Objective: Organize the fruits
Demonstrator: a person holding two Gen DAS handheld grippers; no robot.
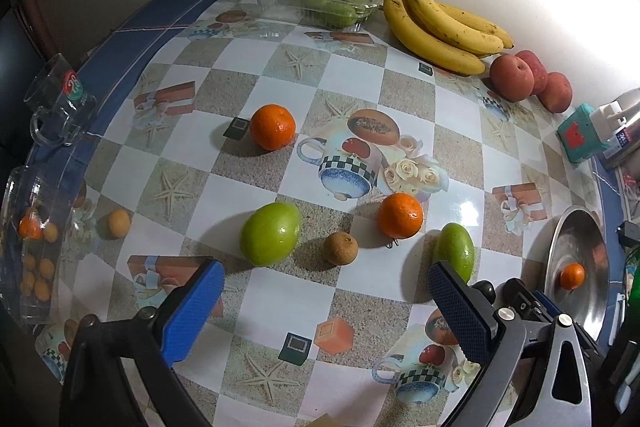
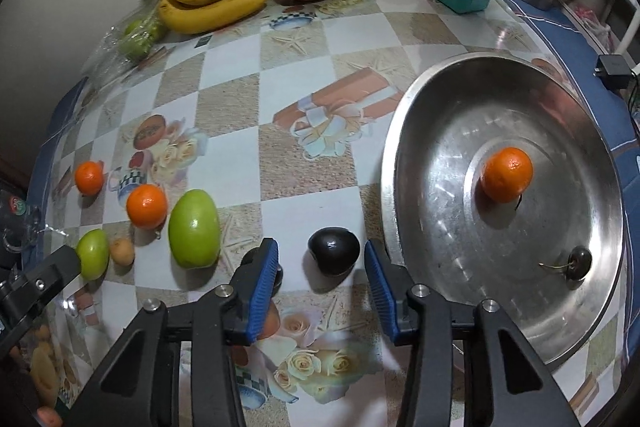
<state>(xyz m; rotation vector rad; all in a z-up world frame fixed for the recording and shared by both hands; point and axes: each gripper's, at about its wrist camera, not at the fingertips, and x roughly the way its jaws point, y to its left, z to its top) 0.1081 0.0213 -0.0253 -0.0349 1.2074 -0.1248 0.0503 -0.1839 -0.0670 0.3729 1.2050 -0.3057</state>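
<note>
**Right tongs straddle a dark fruit beside the steel tray**

The right tongs [image 2: 321, 265] point steeply down with the dark fruit [image 2: 334, 255] between the blue pads [image 2: 265, 277]; a gap shows on each side, so nothing is pinched yet. The step in hand looks like picking this fruit for the steel tray [image 2: 416, 155], which fills the right of the frame and already holds an orange [image 2: 506, 174] and a cherry [image 2: 580, 261]. The next move probably calls for closing gently on the glossy, rounded fruit, then a short lift over the tray's rim.

The left tongs [image 1: 326, 301] hang spread and empty above the bench [image 1: 360, 75]. Only the left view shows the clear box [image 1: 24, 247] of small fruit at its left edge; only the right view shows the dark fruit and the cherry.
</note>
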